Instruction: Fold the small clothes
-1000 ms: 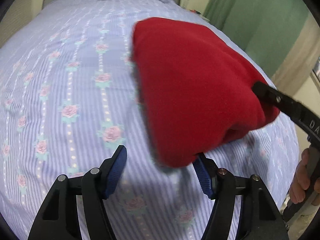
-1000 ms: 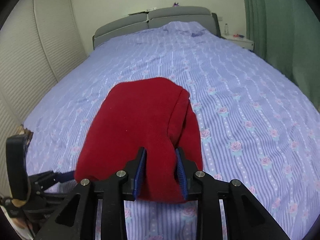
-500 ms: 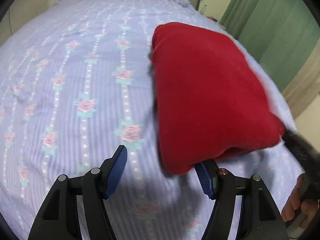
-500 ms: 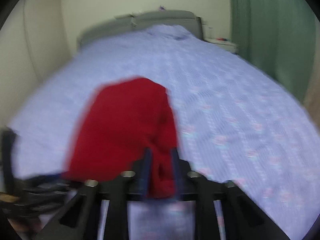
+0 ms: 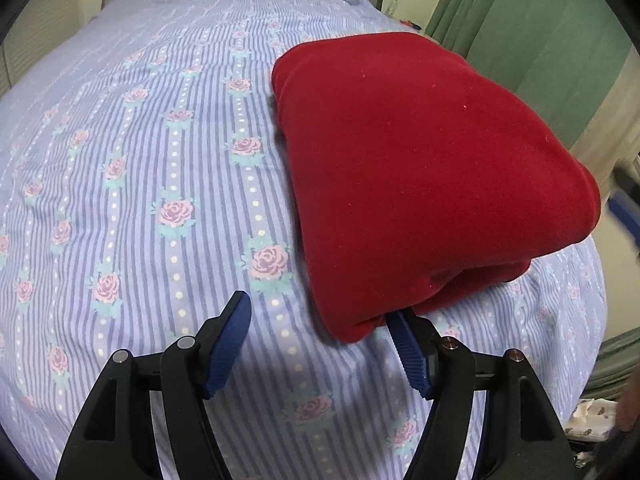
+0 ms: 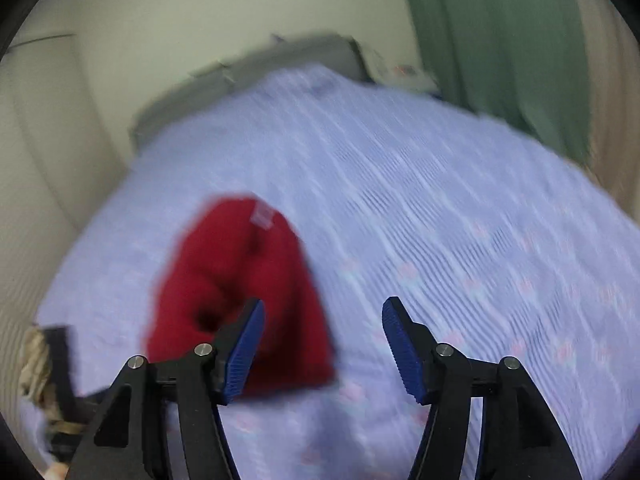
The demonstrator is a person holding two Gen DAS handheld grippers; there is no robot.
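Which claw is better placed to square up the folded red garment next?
Left, probably. The left claw stands open at the near corner of the folded red garment; the right claw has just opened, nothing between its pads, in a blurred view.

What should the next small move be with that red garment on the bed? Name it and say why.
Probably draw the left tongs back from the red garment. It lies folded on the striped bedspread; the right tongs have just been opening and hold nothing. The left tongs stand open, one pad at the garment's near corner, so backing away should leave the fold undisturbed.
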